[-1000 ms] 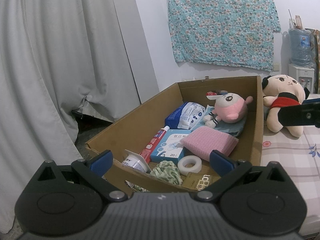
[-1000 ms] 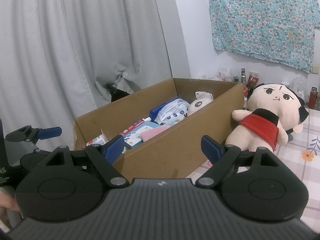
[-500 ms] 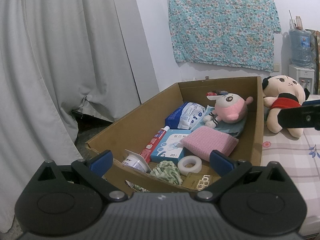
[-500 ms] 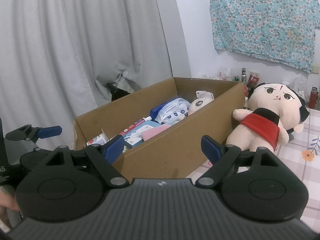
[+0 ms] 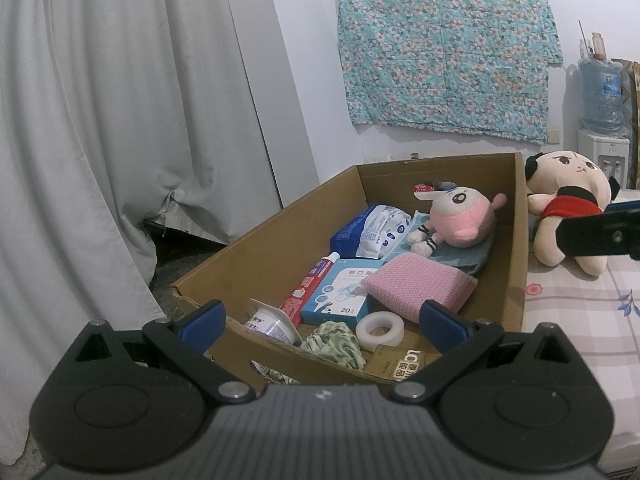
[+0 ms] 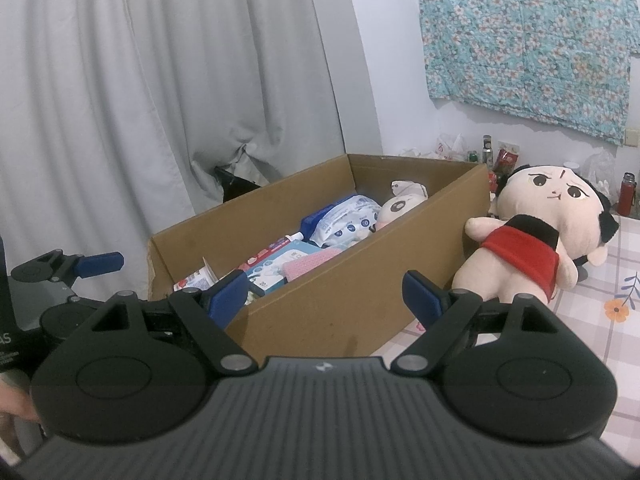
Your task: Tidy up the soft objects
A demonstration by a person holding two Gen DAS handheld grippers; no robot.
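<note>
An open cardboard box (image 5: 272, 240) (image 6: 352, 292) stands on a bed. Inside it lie a pink plush toy (image 5: 460, 220), a pink sponge pad (image 5: 420, 286), a green scrunchie (image 5: 334, 342), a wipes pack (image 5: 372, 230), a toothpaste tube (image 5: 308, 294), a blue plaster box (image 5: 340, 296) and a tape roll (image 5: 380, 328). A plush doll in red (image 5: 568, 208) (image 6: 532, 232) sits on the bed to the right of the box. My left gripper (image 5: 322, 320) is open and empty above the box's near end. My right gripper (image 6: 326, 294) is open and empty before the box's side wall.
Grey curtains (image 5: 100, 140) hang at the left. A floral cloth (image 5: 444, 44) hangs on the wall. The bed sheet (image 6: 600, 320) is checked with flowers. Bottles (image 6: 626, 196) and a water dispenser (image 5: 600, 120) stand at the back right.
</note>
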